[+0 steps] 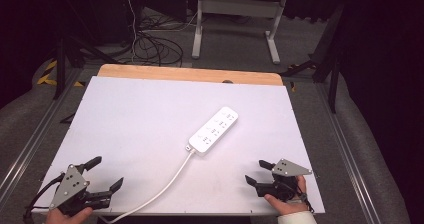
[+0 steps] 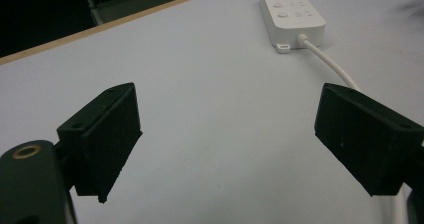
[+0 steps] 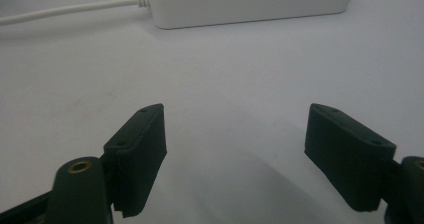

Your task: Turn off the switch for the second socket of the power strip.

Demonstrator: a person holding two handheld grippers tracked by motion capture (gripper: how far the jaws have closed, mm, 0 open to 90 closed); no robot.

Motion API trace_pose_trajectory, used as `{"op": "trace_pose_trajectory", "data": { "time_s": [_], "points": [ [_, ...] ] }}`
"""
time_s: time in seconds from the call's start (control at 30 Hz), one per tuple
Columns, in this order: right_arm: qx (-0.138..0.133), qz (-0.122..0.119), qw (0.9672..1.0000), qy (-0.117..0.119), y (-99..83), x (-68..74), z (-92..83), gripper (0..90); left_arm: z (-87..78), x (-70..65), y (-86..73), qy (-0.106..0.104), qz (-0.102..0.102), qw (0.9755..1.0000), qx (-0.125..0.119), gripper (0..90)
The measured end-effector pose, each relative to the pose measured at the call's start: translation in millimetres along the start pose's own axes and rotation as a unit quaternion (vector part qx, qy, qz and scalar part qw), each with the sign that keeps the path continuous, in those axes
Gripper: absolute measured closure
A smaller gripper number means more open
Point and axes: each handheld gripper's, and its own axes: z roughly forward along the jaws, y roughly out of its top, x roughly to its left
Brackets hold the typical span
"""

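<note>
Claws sit spread wide and empty at the white worktop's [image 1: 140, 119] near edge, left claw [image 1: 106, 173] and right claw [image 1: 259, 172] well apart, bare board between them and the white power strip [image 1: 213, 131] lying mid-worktop, its cord [image 1: 160, 191] trailing off the near edge.

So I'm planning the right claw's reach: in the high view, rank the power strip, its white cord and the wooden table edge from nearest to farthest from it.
1. White cord, to the right claw's left.
2. Power strip, ahead and left; its near end is about as close as the cord, so those two are hard to separate.
3. Wooden table edge, along the far side.
</note>
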Motion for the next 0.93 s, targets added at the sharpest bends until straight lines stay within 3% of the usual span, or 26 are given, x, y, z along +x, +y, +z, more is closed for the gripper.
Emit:
{"op": "trace_pose_trajectory", "data": {
  "time_s": [0.2,0.93],
  "points": [
    [-0.028,-0.011,0.9995,-0.006,4.2,1.3,-5.9,26.9,0.0,-0.2,-0.4,0.001,0.002,1.0000,0.001,12.0],
    [-0.033,-0.016,0.9992,-0.013,3.4,-1.0,-7.4,27.3,1.4,1.1,-0.9,0.000,-0.005,1.0000,0.000,12.0]
  ]
}}
